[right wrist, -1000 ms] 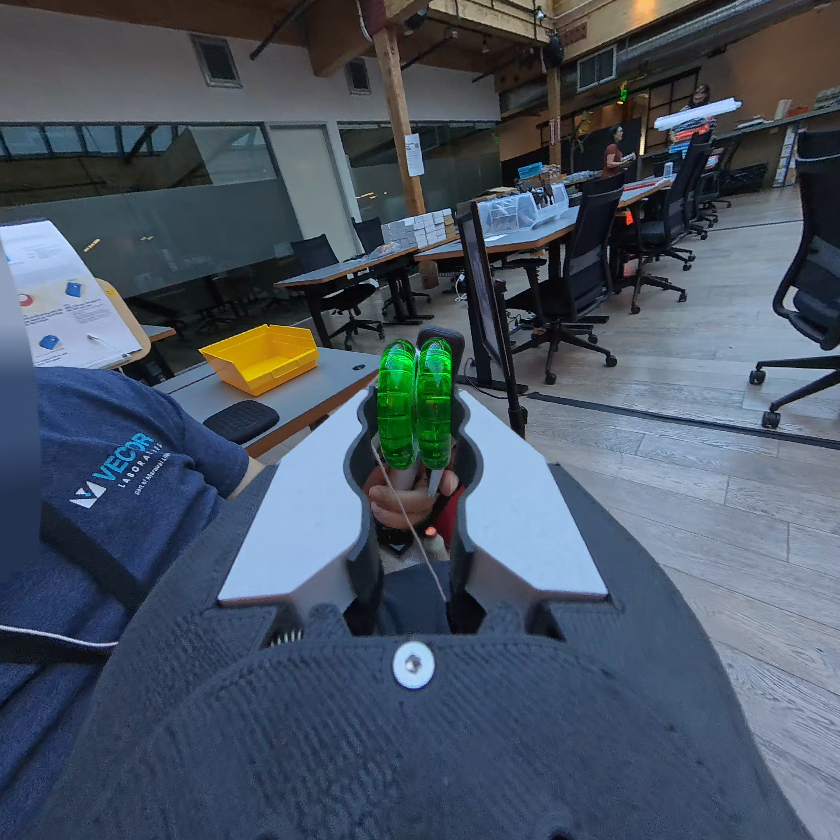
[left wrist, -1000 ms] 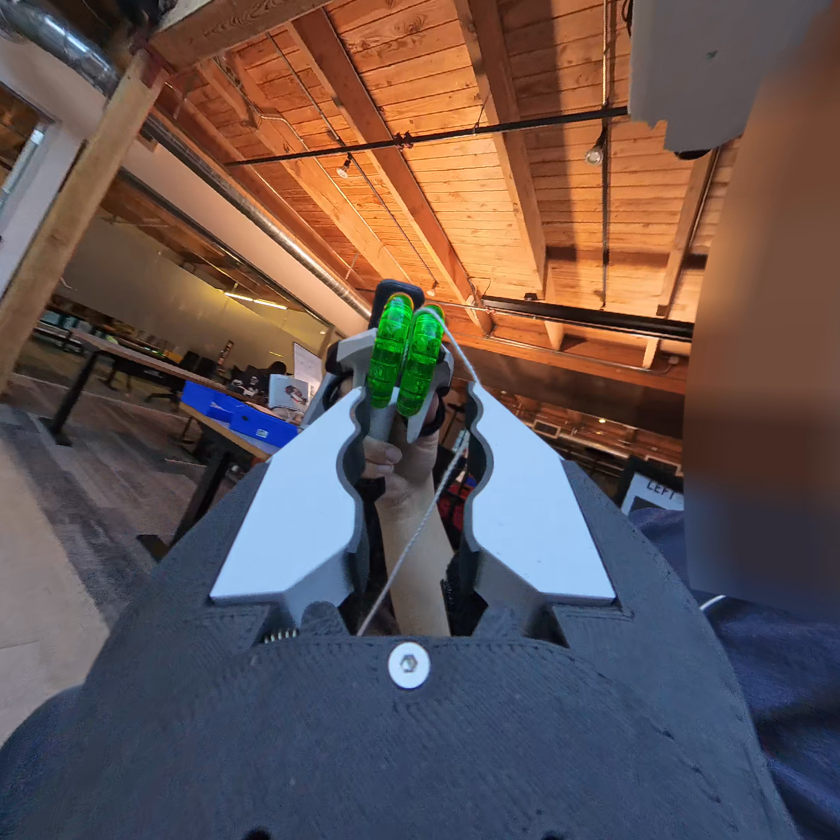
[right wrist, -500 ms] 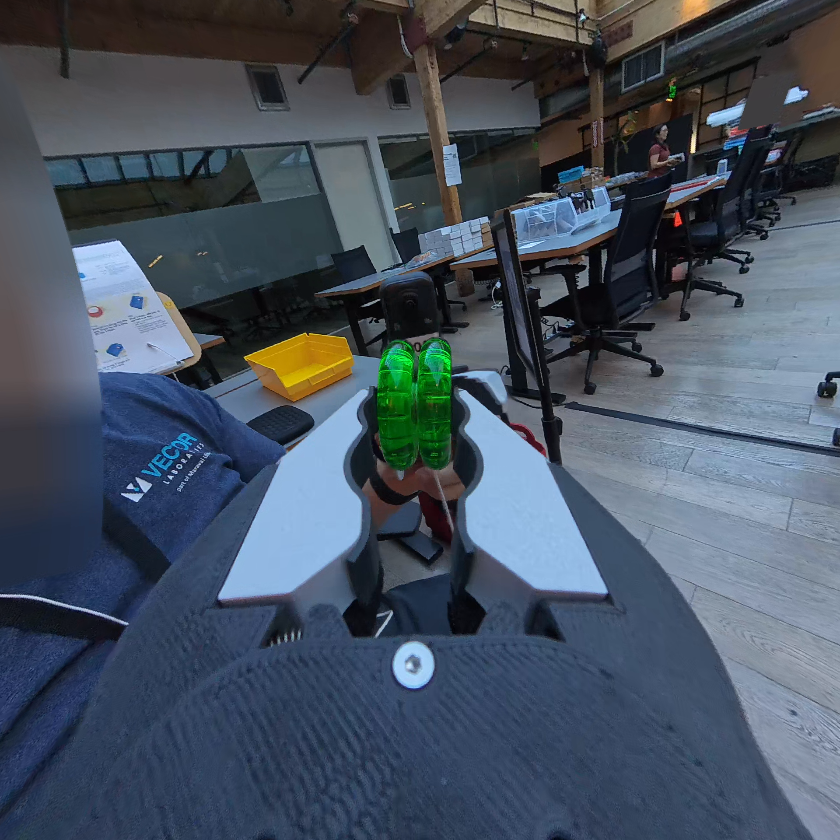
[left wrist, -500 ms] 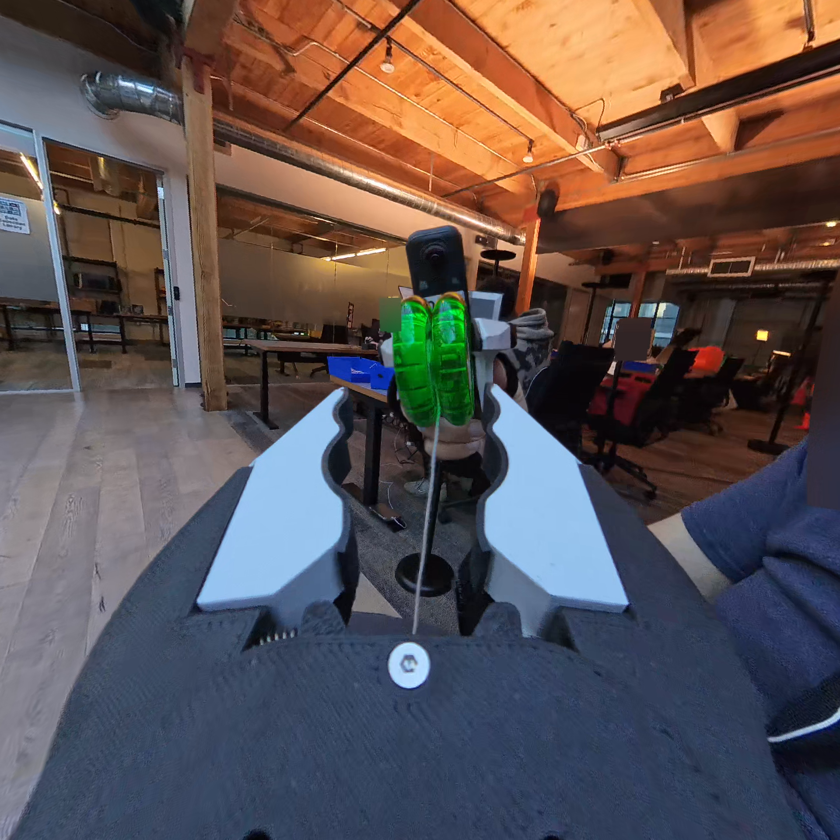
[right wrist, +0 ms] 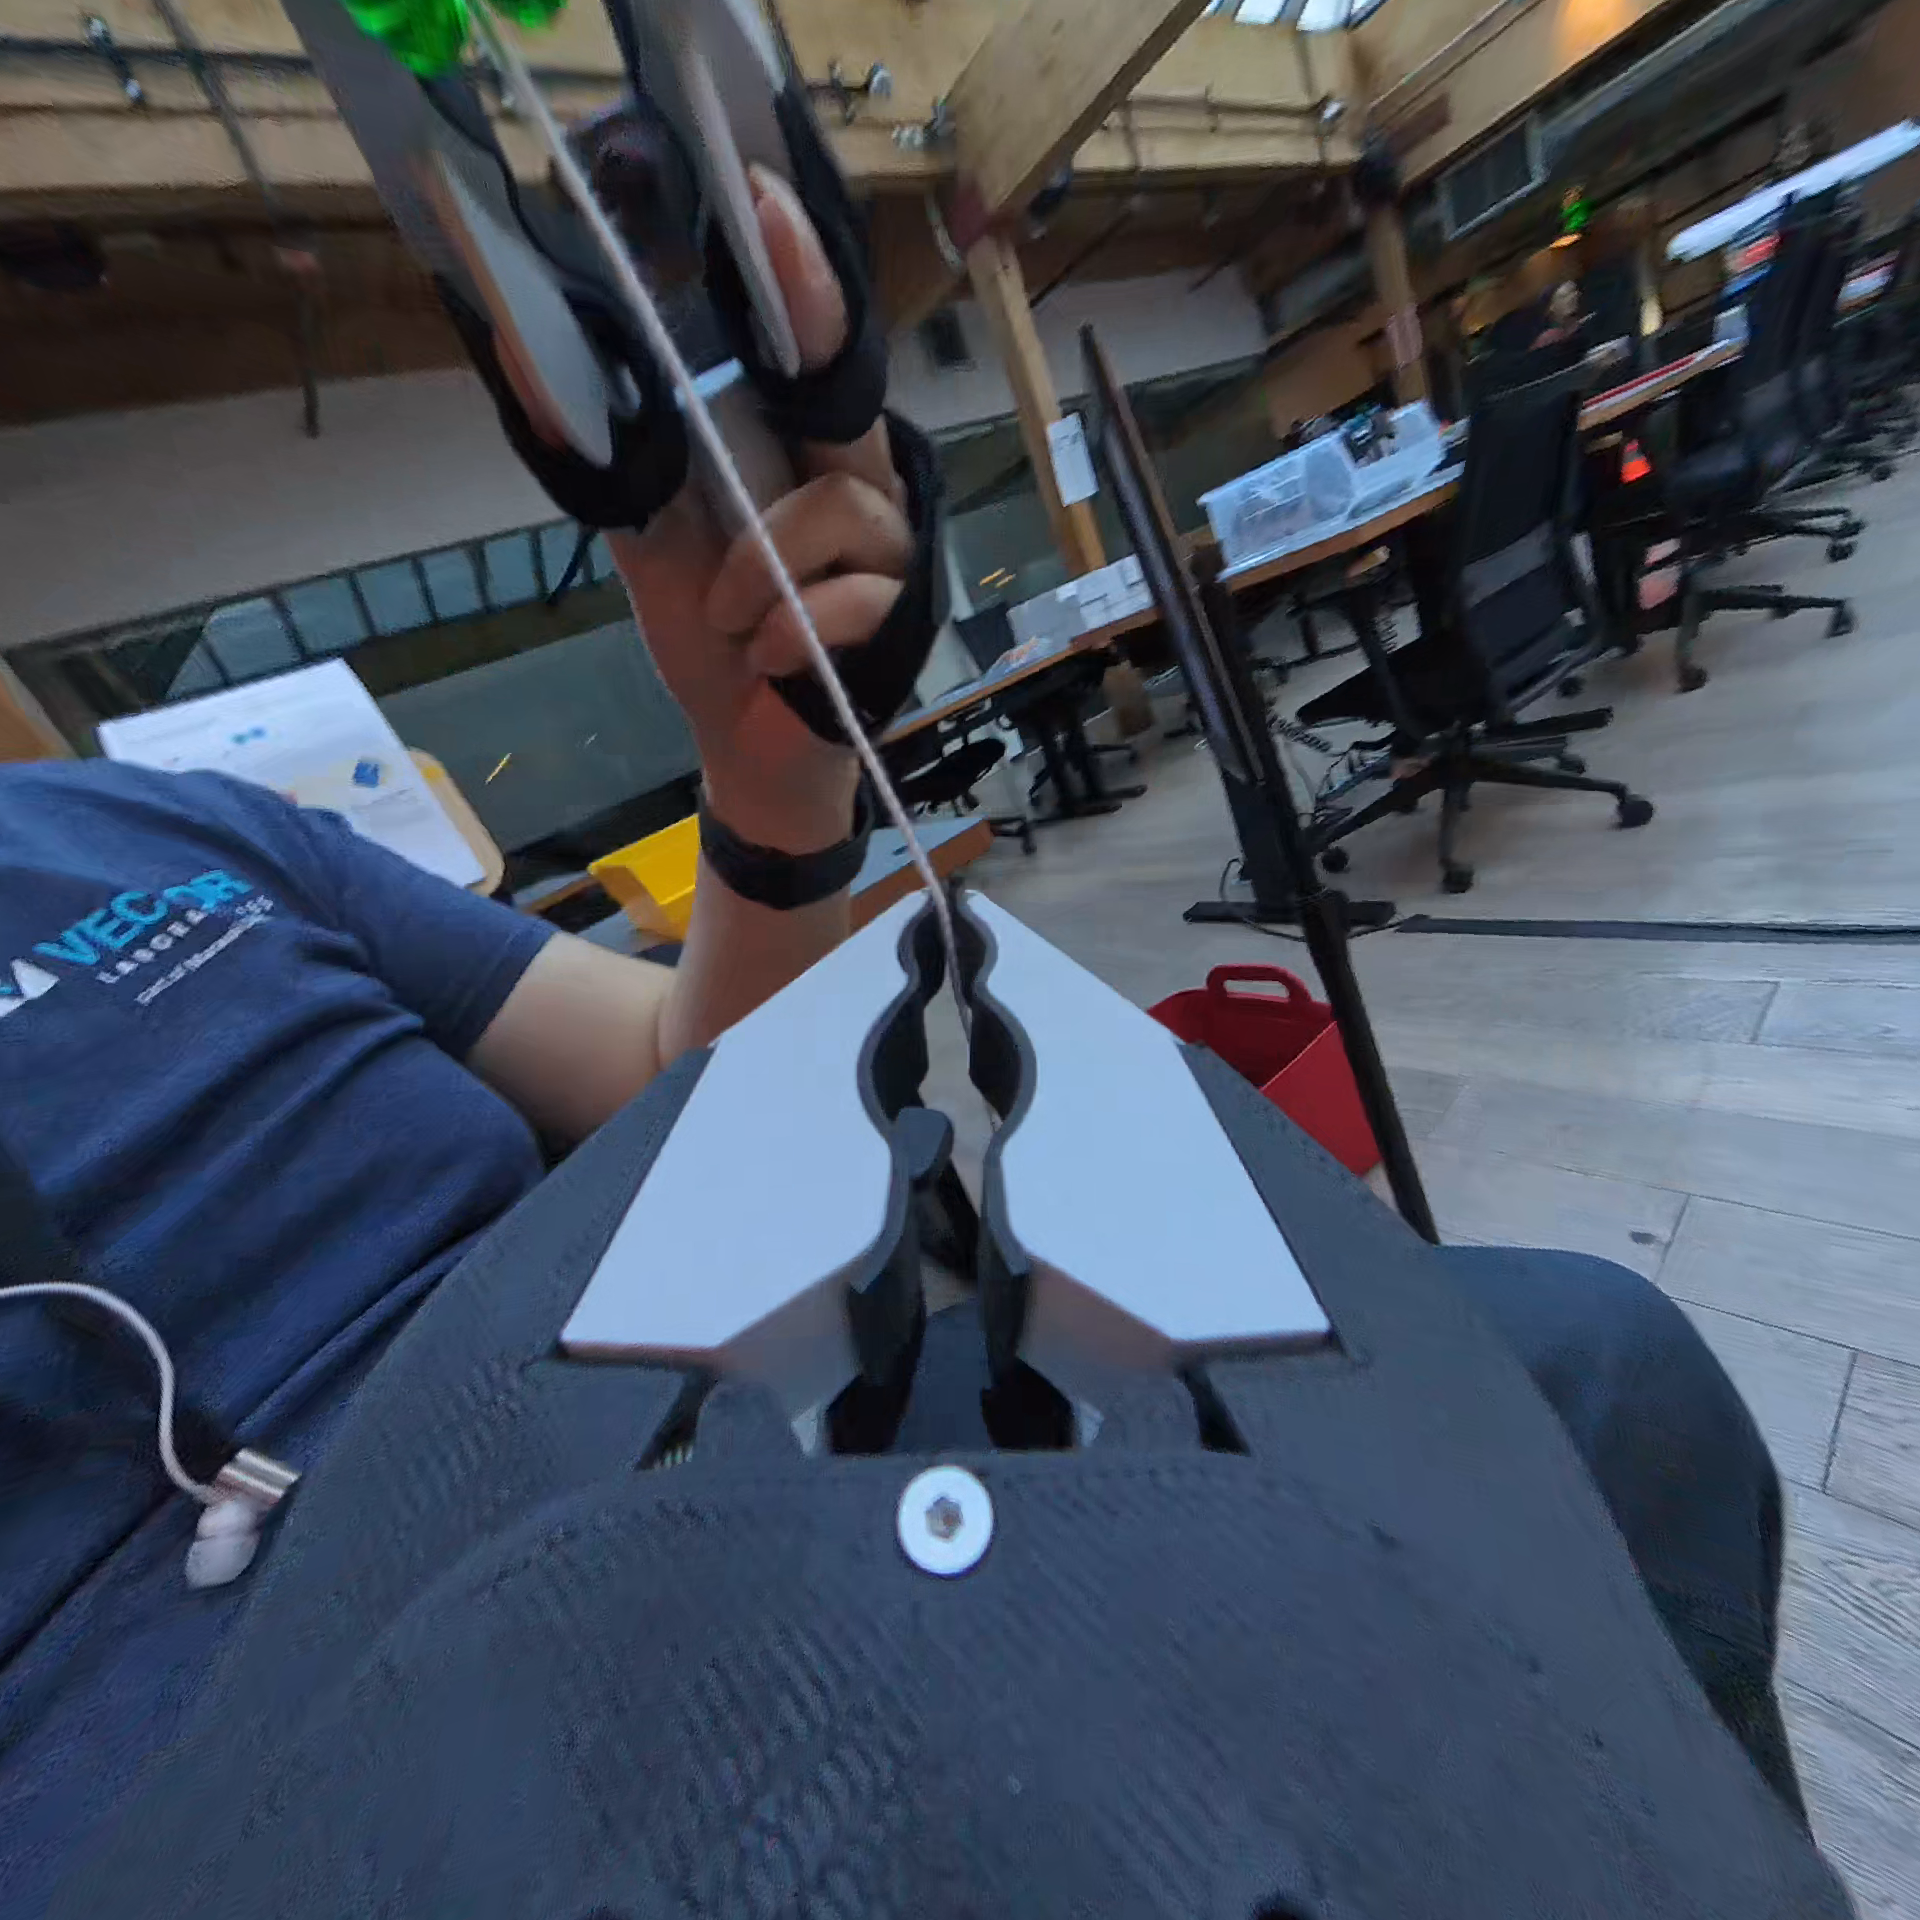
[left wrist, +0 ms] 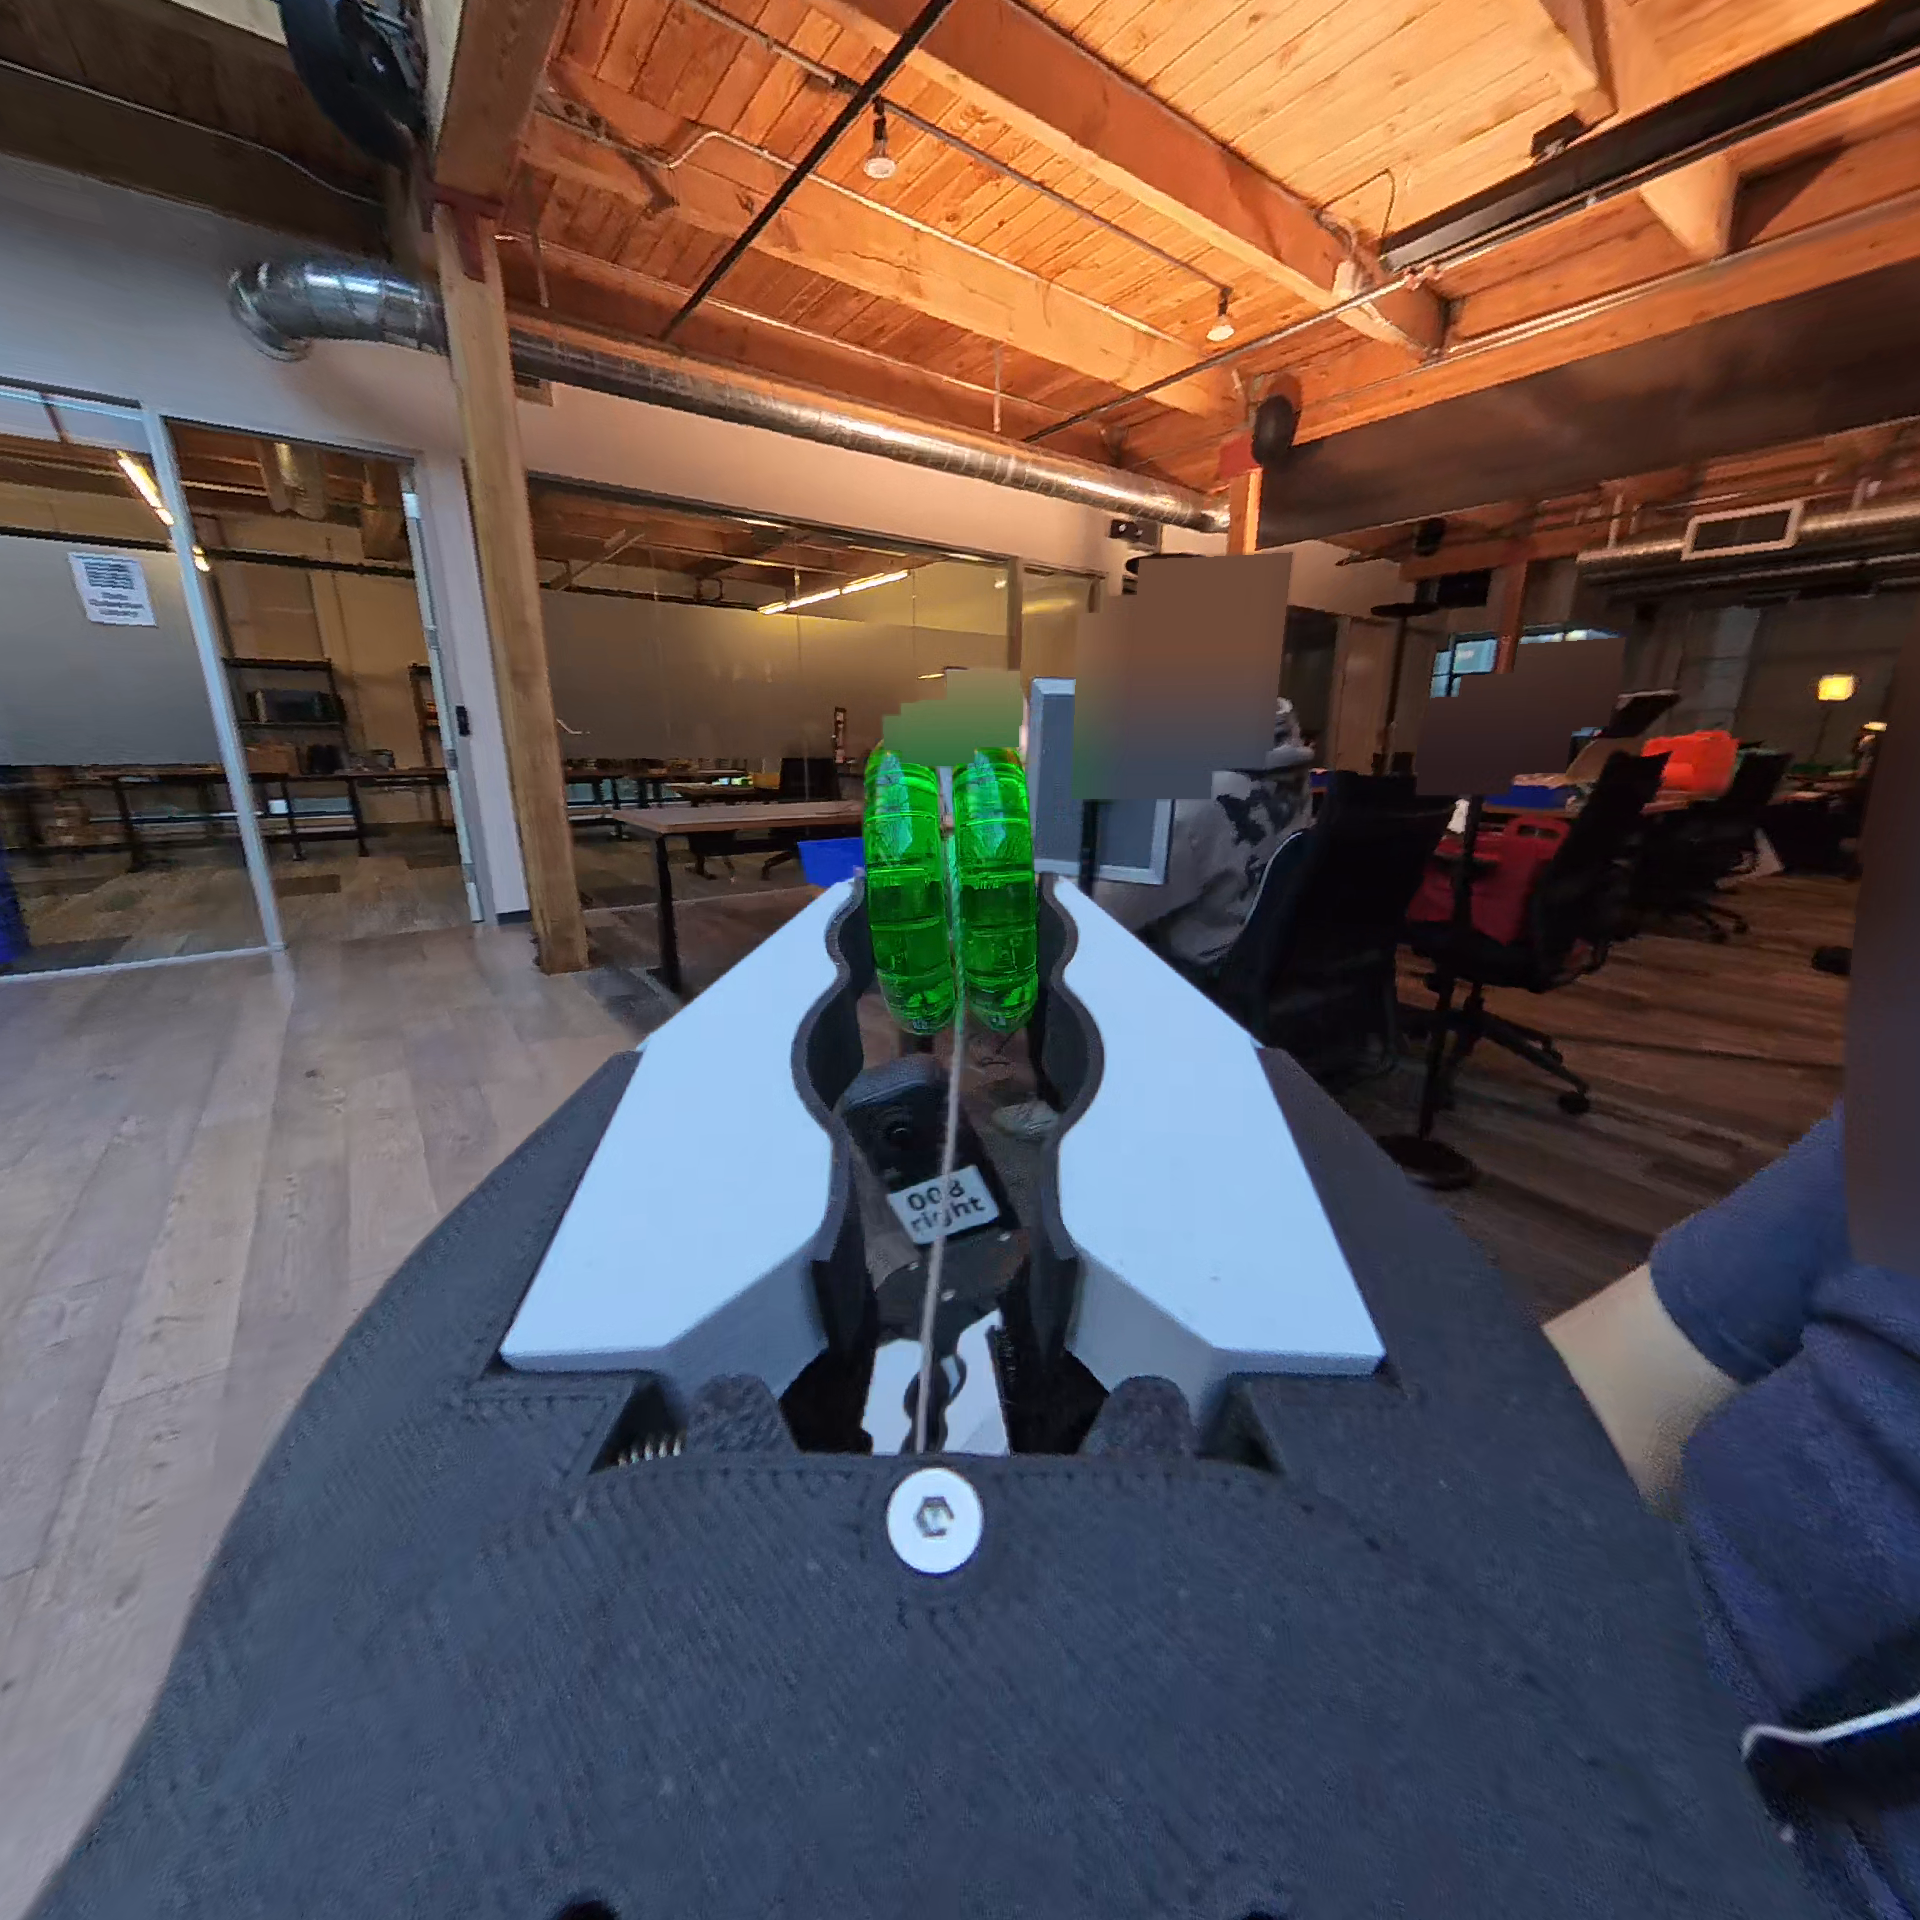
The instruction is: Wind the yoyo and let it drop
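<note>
The green yoyo (left wrist: 909,894) sits upright between the fingertips of my left gripper (left wrist: 951,904), which is shut on it. Its white string (left wrist: 940,1195) runs from the groove straight down to my right gripper (left wrist: 930,1392), seen below between the left fingers. In the right wrist view, my right gripper (right wrist: 951,920) is shut on the string (right wrist: 727,488). The string rises taut up and left to the yoyo (right wrist: 436,31) at the top edge. The left gripper's fingers (right wrist: 488,270) and the hand (right wrist: 769,623) holding that gripper are above.
A red bucket (right wrist: 1278,1049) and a black stand pole (right wrist: 1247,748) stand on the wood floor to the right. A yellow bin (right wrist: 649,873) sits on a desk behind the arm. Office chairs (left wrist: 1340,935), desks and a wooden post (left wrist: 509,644) lie ahead. One gripper's finger ends stand about 15 cm off the other's.
The yoyo has passed from the right gripper to the left gripper. The right gripper has dropped below the yoyo and closed on the string. The left gripper has tilted down from the ceiling.
</note>
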Demonstrator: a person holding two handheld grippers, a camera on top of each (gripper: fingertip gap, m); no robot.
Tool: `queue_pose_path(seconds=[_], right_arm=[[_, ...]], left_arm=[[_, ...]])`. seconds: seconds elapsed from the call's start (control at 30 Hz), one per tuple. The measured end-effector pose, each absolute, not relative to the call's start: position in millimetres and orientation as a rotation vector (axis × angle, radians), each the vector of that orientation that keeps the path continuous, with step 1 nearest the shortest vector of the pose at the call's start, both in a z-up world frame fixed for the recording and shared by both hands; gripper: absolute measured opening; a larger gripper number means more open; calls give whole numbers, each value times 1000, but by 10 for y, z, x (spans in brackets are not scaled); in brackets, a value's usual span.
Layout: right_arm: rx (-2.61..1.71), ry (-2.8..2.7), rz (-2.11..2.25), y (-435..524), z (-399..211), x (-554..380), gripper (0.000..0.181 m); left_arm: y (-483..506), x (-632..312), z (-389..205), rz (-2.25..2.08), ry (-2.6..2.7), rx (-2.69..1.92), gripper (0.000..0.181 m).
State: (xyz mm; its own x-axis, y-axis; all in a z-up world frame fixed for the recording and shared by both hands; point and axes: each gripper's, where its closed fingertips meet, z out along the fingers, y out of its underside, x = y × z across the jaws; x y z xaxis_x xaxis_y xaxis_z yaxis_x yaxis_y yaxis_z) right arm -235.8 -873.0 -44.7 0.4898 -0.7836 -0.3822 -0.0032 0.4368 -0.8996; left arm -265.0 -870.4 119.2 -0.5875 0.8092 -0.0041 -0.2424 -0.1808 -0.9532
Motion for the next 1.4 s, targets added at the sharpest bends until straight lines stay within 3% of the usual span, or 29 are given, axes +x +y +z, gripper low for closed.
queue_pose_path(seconds=[0.17, 0.47, 0.73, 0.83, 1.17, 1.23, 1.4], right_arm=[[-895, 996, -625, -9219, -95, -2762, 0], [-1409, 1231, -697, -9088, 998, -2727, 0], [-1675, 1382, -539, -8589, 809, -2294, 2], [-1718, 1390, -588, -8496, 635, -2288, 36], [-1646, 1140, -1019, -8597, 900, -2566, 41], [-1484, 1070, -1069, -8715, 1039, -2540, 57], [-1284, 961, -743, -8596, 991, -2498, 64]], left_arm=[[-8737, -2249, 765, 1874, -1677, -825, 29], [-8838, -2522, 183, 1806, -1791, -926, 30], [-9090, -2553, 366, 1989, -1734, -708, 29], [-9078, -2350, 597, 2072, -1635, -550, 29], [-8625, -2293, 1056, 1944, -1162, -461, 29], [-8539, -2359, 1086, 1892, -1092, -478, 29], [-8493, -2527, 1059, 1823, -1074, -529, 29]])
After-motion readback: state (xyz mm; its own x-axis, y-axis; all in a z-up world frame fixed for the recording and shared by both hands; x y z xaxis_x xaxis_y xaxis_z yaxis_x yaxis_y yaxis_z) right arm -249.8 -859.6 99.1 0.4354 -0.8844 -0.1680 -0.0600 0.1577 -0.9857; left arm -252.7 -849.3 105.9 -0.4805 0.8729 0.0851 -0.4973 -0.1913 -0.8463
